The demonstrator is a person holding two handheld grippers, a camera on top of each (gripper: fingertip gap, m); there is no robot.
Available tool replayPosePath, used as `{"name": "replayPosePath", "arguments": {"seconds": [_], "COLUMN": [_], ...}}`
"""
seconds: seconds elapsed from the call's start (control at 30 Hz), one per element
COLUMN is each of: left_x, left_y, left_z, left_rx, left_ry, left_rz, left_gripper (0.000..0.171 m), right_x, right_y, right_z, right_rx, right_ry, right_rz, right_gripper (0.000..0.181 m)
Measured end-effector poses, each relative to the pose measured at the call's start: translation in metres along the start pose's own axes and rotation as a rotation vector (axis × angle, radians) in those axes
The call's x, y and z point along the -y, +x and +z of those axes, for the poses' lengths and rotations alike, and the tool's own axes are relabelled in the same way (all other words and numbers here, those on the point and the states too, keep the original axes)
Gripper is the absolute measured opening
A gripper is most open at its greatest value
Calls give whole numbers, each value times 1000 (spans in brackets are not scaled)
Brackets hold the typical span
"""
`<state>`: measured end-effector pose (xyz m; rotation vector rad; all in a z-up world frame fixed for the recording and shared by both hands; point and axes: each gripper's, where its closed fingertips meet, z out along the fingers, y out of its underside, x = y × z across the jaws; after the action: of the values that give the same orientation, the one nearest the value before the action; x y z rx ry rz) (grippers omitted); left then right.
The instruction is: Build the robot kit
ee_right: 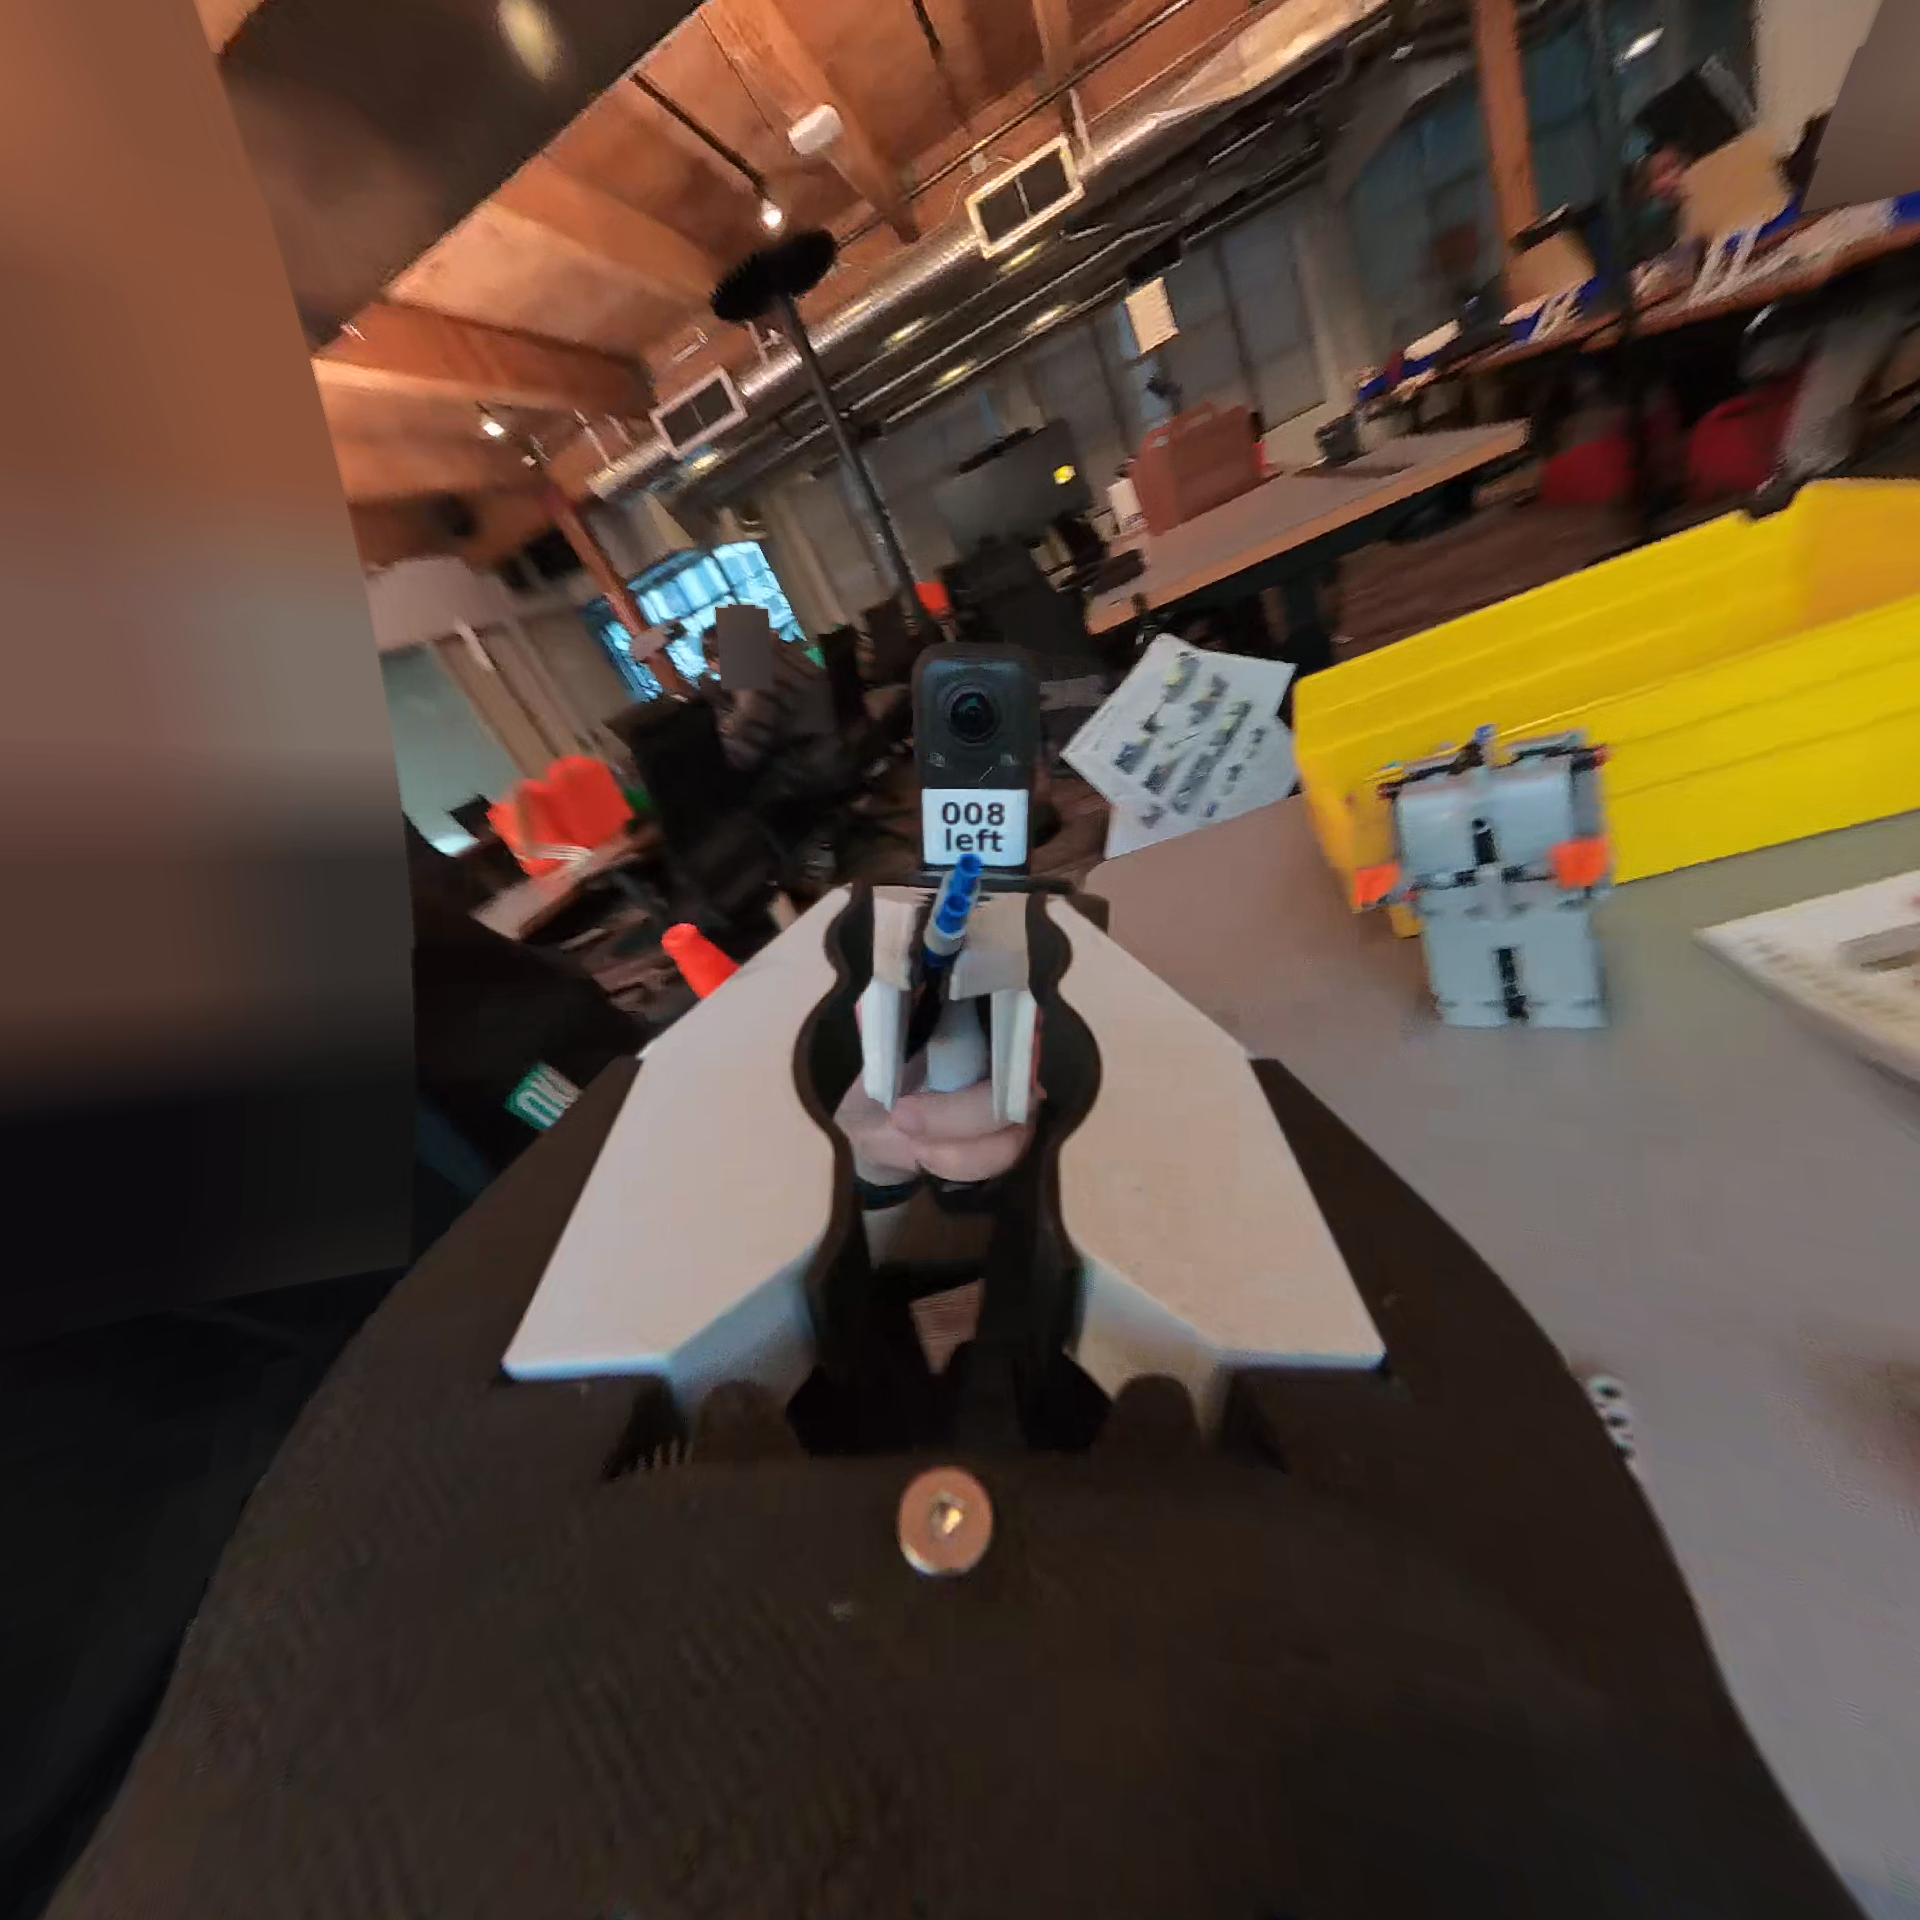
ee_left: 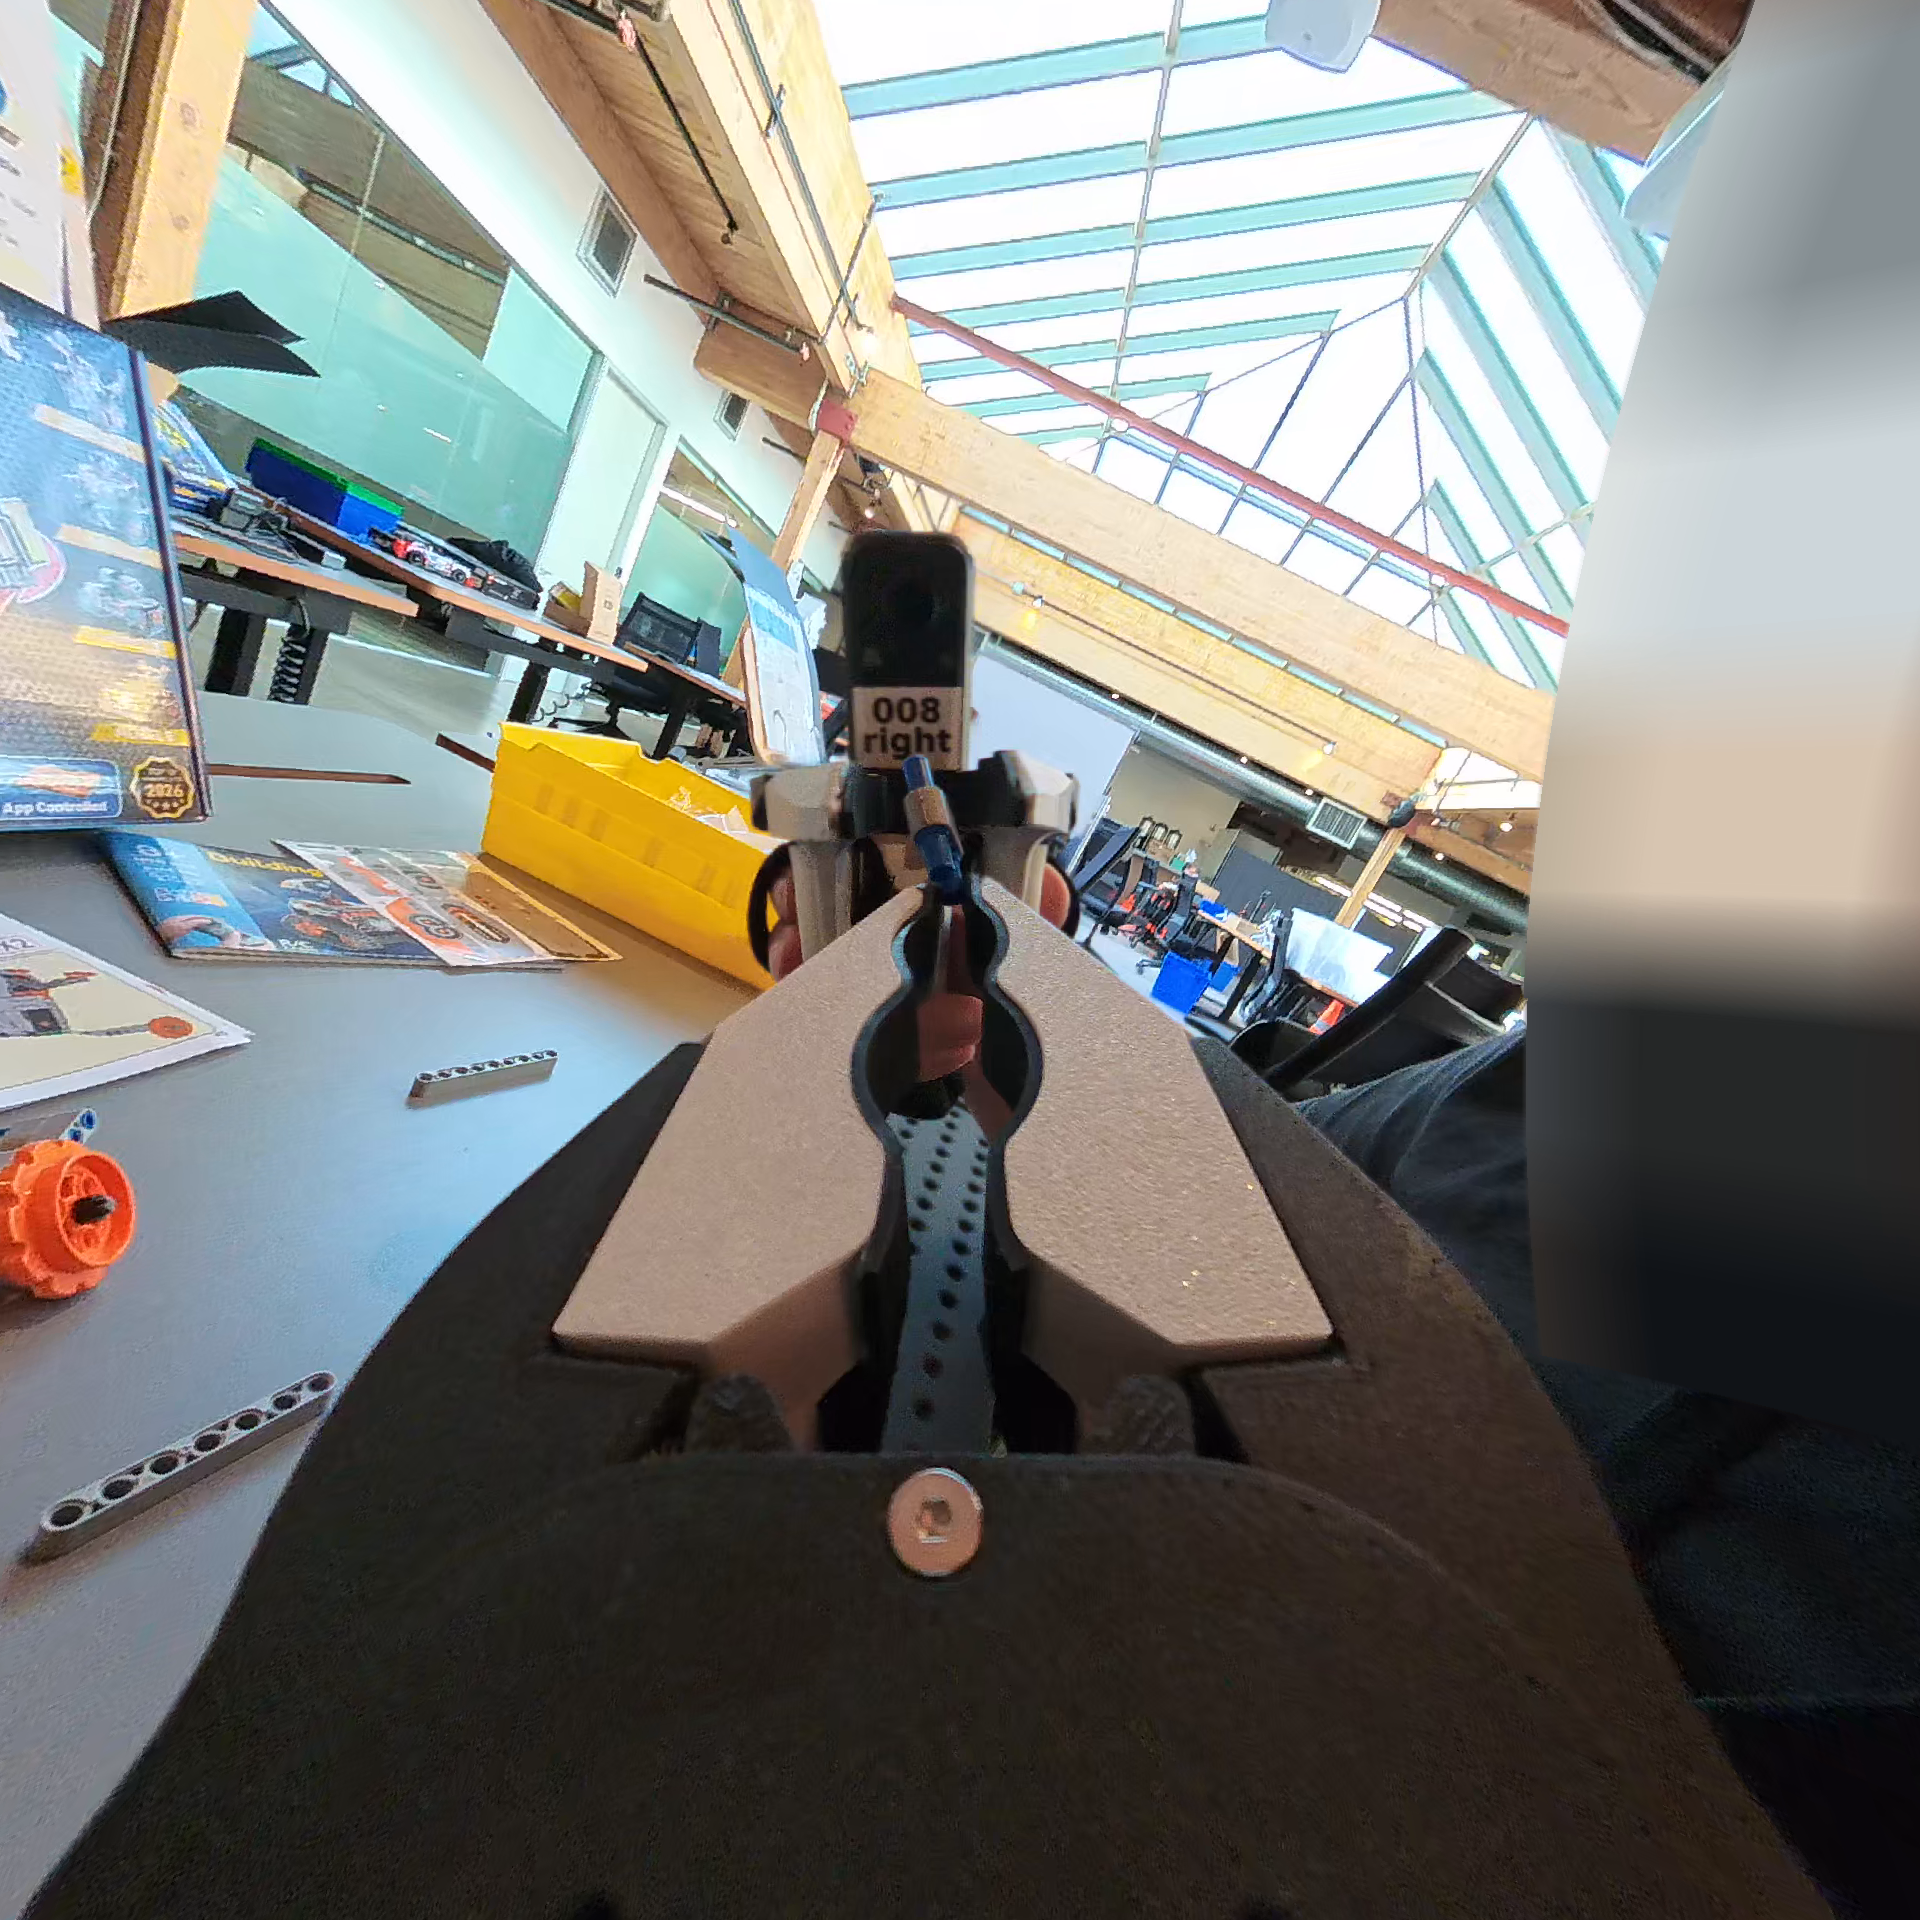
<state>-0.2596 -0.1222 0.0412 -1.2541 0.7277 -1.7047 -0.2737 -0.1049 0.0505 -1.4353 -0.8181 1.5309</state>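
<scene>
The two tools are held nose to nose above the grey table (ee_left: 312, 1195), each looking straight at the other.

The left gripper (ee_left: 951, 899) is pressed together on a dark strip with holes (ee_left: 940, 1247). The strip runs lengthwise between the jaws and pokes just past their tips. A small blue and grey pin (ee_left: 923, 816) sits at its far end, lifted clear of the table. The pinch looks long and firm to me, so the strip should not swivel. The pin leans a little off the strip's line, and I judge that a sideways knock could shift it.

The right gripper (ee_right: 940, 904) stands spread, one jaw on each side of the pin. As far as I can tell, neither jaw touches it.

An orange wheel (ee_left: 62, 1231) and two loose grey bars (ee_left: 483, 1075) (ee_left: 182, 1465) lie on the table to one side. Booklets (ee_left: 343, 904) and a yellow bin (ee_left: 613, 821) lie farther off. A grey block model (ee_right: 1496, 894) stands just in front of the bin.
</scene>
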Motion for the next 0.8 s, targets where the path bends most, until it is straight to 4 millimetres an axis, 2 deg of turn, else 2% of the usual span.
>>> {"name": "replayPosePath", "arguments": {"seconds": [0.03,0.07,0.1,0.17,0.3,0.33,0.4,0.47,0.53,0.73,0.8], "left_x": [-2,-3,-4,-6,-13,-10,-4,2,4,-11,-15], "left_y": [0,0,0,2,-11,-12,-6,-3,-2,-8,-5], "left_z": [1,2,2,1,-4,-7,-12,-15,-16,-8,-6], "left_rx": [5,11,21,11,81,101,88,71,42,29,-14], "left_ry": [-10,-20,-28,-42,-142,-148,-160,-168,-178,-256,-273], "left_rz": [7,10,16,30,166,220,269,221,130,-13,-42], "left_gripper": [1,2,2,3,27,26,14,7,8,19,6], "right_x": [-3,-5,-5,-4,-10,-11,-17,-21,-20,-23,-24], "right_y": [1,4,5,5,3,1,-1,-4,-4,0,0], "right_z": [1,1,0,-2,-7,-8,-8,-8,-8,-10,-9], "right_rx": [16,22,37,71,115,117,92,68,44,-17,-23], "right_ry": [-5,-7,-2,-2,-61,-77,-123,-164,-178,-227,-237], "right_rz": [31,52,83,182,348,345,301,252,214,158,161], "right_gripper": [22,8,6,5,6,6,6,6,6,6,6]}}
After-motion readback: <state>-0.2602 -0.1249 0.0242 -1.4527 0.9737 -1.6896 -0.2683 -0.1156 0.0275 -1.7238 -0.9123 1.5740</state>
